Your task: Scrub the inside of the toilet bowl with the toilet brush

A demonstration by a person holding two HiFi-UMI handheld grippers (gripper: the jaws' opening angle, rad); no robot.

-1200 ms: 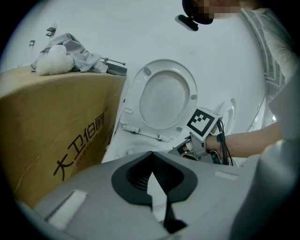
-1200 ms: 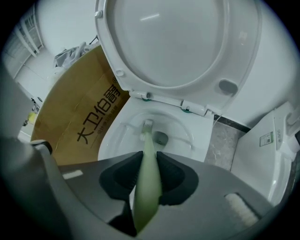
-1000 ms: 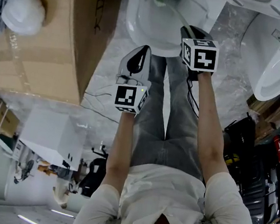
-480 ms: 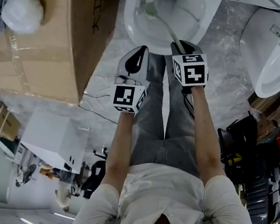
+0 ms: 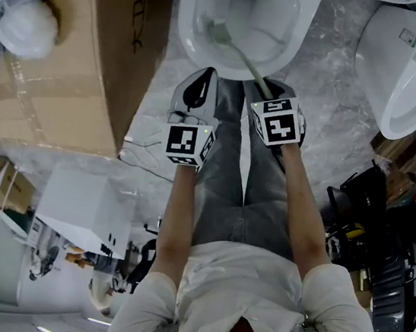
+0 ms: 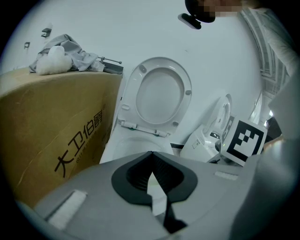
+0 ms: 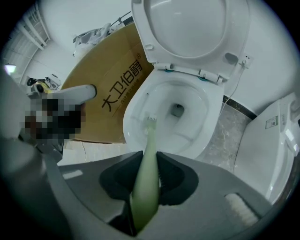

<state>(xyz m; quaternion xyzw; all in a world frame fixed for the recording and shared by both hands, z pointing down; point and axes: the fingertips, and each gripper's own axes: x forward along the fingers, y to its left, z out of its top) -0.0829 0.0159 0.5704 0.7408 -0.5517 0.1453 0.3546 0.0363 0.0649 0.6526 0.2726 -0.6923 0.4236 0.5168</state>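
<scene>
Grey marbled floor [image 5: 338, 57]; a brown cardboard box [image 5: 68, 65] stands beside the white toilet bowl [image 5: 192, 13]. The right gripper [image 7: 145, 173] jaws pinch the pale green toilet brush [image 5: 239, 51], whose head has swept from the drain to the bowl's left wall. The left gripper [image 6: 151, 176] jaws are pressed together on nothing.

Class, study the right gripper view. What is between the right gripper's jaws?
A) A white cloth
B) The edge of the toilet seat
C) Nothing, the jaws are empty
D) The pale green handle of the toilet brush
D: the right gripper is shut on the toilet brush, whose green handle runs out between the jaws with its head inside the toilet bowl.
</scene>
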